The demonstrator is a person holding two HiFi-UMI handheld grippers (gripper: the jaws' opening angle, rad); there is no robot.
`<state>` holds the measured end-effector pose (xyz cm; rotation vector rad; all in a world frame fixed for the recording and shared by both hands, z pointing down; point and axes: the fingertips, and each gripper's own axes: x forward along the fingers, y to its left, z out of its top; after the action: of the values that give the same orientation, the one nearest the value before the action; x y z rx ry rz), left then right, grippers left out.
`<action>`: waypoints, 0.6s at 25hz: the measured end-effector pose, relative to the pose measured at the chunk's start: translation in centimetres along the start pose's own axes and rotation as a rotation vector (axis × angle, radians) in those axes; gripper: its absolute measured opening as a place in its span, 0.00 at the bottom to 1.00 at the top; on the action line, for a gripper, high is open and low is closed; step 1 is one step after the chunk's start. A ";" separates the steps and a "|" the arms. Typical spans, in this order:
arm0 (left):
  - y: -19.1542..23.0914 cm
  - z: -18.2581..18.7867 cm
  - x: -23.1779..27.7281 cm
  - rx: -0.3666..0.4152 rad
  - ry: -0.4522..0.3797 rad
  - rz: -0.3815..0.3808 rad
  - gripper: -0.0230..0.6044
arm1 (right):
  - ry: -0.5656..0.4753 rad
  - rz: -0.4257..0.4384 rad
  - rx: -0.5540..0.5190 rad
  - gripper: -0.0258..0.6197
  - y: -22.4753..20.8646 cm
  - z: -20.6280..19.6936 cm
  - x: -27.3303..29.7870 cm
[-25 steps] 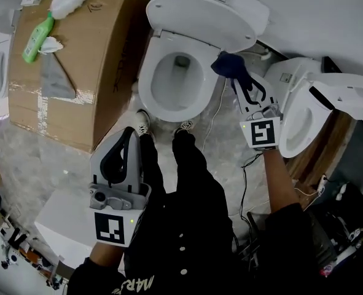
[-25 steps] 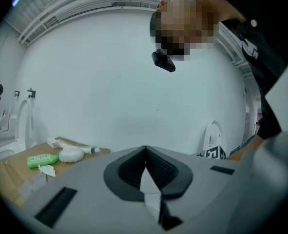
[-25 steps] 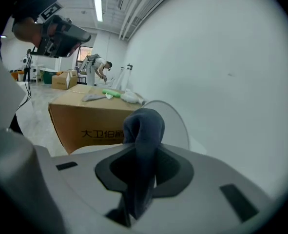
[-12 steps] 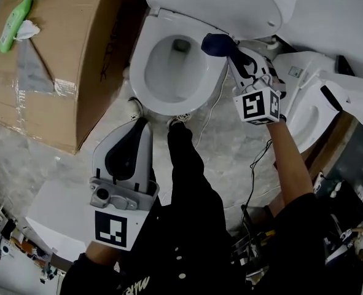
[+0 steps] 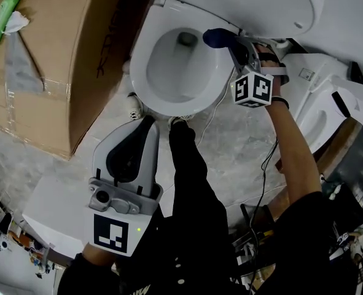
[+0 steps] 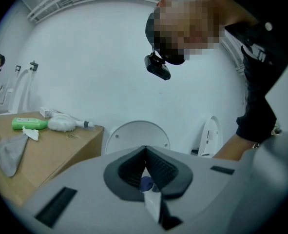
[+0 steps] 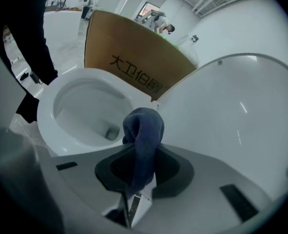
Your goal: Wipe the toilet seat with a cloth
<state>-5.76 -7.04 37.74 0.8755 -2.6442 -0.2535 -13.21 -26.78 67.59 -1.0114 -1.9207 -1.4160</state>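
A white toilet with its seat point(image 5: 145, 72) down and lid point(image 5: 255, 5) raised stands at the top of the head view. My right gripper point(image 5: 231, 42) is shut on a dark blue cloth point(image 5: 218, 37), which rests at the seat's back right rim by the hinge. In the right gripper view the cloth point(image 7: 144, 130) bulges out of the jaws over the seat rim point(image 7: 48, 130), with the lid point(image 7: 231, 111) at right. My left gripper point(image 5: 145, 126) hangs low by the person's leg, jaws together and empty; its own view looks at the lid point(image 6: 136, 135) from afar.
A large cardboard box point(image 5: 52, 60) stands left of the toilet with a green bottle point(image 5: 3, 17) and a grey rag point(image 5: 21, 48) on top. A second white toilet point(image 5: 319, 103) sits at the right. A cable point(image 5: 209, 112) trails on the floor beside the person's shoes.
My right gripper carried the blue cloth leftward and up onto the back right of the seat rim. The head camera shifted closer. The left gripper stayed put by the leg.
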 end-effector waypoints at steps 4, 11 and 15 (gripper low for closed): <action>0.5 -1.8 -0.1 -0.009 0.018 0.004 0.05 | 0.052 0.027 -0.061 0.15 1.7 -1.4 2.5; 1.0 -3.8 0.5 -0.030 0.032 0.010 0.05 | 0.120 0.091 -0.104 0.15 4.1 -3.6 5.4; 0.9 -4.5 0.4 -0.037 0.040 0.010 0.05 | 0.146 0.119 -0.125 0.15 5.0 -4.5 6.3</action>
<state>-4.91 -6.82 42.29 0.8469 -2.5977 -0.2794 -12.78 -28.69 76.60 -1.0316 -1.6577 -1.5126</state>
